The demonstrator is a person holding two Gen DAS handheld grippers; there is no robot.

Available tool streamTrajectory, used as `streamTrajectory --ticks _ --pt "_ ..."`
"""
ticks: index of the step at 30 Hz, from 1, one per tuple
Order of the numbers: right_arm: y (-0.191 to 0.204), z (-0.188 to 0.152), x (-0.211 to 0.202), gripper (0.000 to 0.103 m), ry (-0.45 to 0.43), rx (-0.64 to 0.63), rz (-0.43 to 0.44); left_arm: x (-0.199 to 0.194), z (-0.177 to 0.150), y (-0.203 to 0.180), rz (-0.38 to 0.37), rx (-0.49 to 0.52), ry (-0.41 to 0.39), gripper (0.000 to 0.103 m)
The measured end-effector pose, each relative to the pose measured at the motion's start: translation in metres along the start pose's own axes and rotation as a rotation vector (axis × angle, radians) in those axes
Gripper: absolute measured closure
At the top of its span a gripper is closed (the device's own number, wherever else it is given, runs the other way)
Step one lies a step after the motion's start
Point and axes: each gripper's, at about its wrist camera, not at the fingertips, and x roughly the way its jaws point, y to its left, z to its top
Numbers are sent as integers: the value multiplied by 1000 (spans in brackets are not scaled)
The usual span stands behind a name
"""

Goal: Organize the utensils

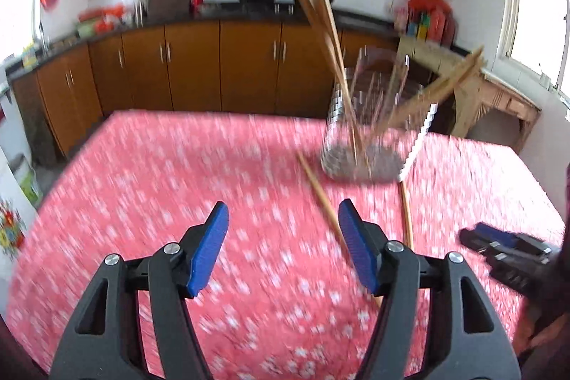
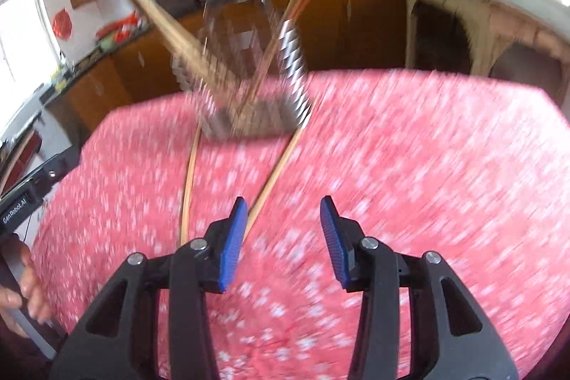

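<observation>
1. Here, left gripper (image 1: 283, 227) and right gripper (image 2: 283, 223): jaws apart, empty, above red tablecloth (image 1: 178, 184).
2. Two chopsticks (image 1: 322, 198) flat on cloth, just before wire holder (image 1: 370, 130) with more chopsticks leaning inside.

Two loose chopsticks (image 1: 322, 198), one holder (image 1: 370, 130)

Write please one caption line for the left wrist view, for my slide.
Open left gripper above a red floral tablecloth, two loose chopsticks lying before a clear holder with more chopsticks inside.
</observation>
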Motion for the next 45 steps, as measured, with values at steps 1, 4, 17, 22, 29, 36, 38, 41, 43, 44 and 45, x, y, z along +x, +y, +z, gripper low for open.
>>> streamTrajectory --ticks 1,4,17,22,29,36,38,41,43,44,45 --pt "6 -4 8 61 18 -8 -1 4 -4 1 0 -11 14 39" --pt "20 -5 22 60 30 -21 -15 14 -9 8 -2 -41 49 39" --pt "3 1 50 95 41 -10 -127 35 -20 -4 -23 -16 115 37" --pt "-48 9 43 95 23 90 -220 50 -25 -31 -52 32 159 37" --pt "-91 13 36 95 16 179 -240 76 -34 -61 -30 97 235 60" --pt "-80 5 32 95 15 113 -213 87 -27 -40 50 100 243 96" --pt "-79 4 34 95 15 106 -214 90 -21 -22 94 92 238 96" --pt "-82 9 39 95 12 116 -219 98 -9 10 127 72 240 96" --pt "-87 13 42 95 11 124 -223 101 -4 21 110 77 246 96" --pt "-88 14 42 95 12 122 -223 102 -3 25 102 84 246 96" --pt "-88 14 43 95 16 119 -219 100 -3 28 86 87 241 96"
